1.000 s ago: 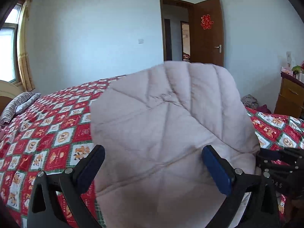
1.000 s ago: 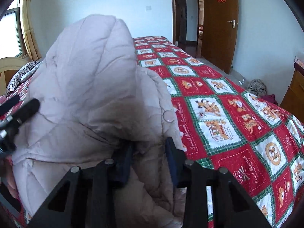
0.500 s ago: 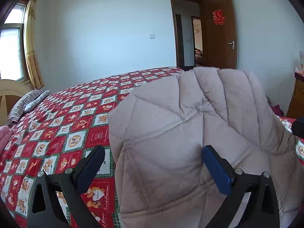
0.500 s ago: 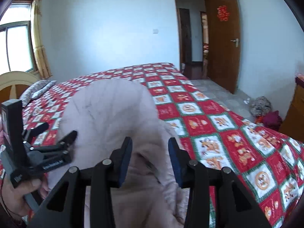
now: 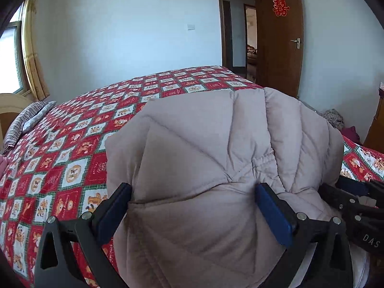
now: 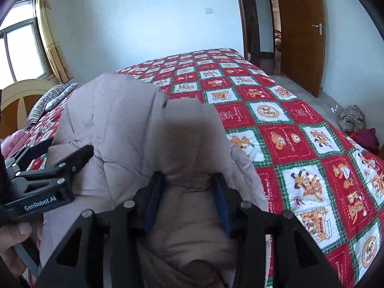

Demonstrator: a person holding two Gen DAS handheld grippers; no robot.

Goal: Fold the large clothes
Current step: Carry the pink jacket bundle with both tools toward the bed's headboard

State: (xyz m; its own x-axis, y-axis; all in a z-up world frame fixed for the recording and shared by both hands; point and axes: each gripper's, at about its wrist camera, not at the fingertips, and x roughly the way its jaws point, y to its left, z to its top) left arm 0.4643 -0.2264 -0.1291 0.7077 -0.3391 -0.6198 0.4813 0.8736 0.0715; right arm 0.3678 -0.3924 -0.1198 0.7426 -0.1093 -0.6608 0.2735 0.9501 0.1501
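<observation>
A pale beige quilted down jacket (image 5: 216, 158) is bunched up at the near edge of the bed. My left gripper (image 5: 194, 206) has its jaws wide apart, with the jacket bulging between the fingers. My right gripper (image 6: 187, 192) has its jaws closed in on a thick fold of the jacket (image 6: 134, 129). The left gripper also shows in the right wrist view (image 6: 55, 168), against the jacket's left side. The right gripper shows at the right edge of the left wrist view (image 5: 355, 201).
The bed carries a red, green and white patchwork quilt (image 6: 288, 124). A striped pillow (image 5: 26, 122) and a wooden headboard (image 6: 21, 98) are on the left. A pink garment (image 6: 12, 141) lies by the headboard. Clothes (image 6: 355, 122) lie on the floor near the open door (image 6: 302, 31).
The jacket has come down from being held up and now rests lower at the bed's near edge. Both grippers have come closer together beside it.
</observation>
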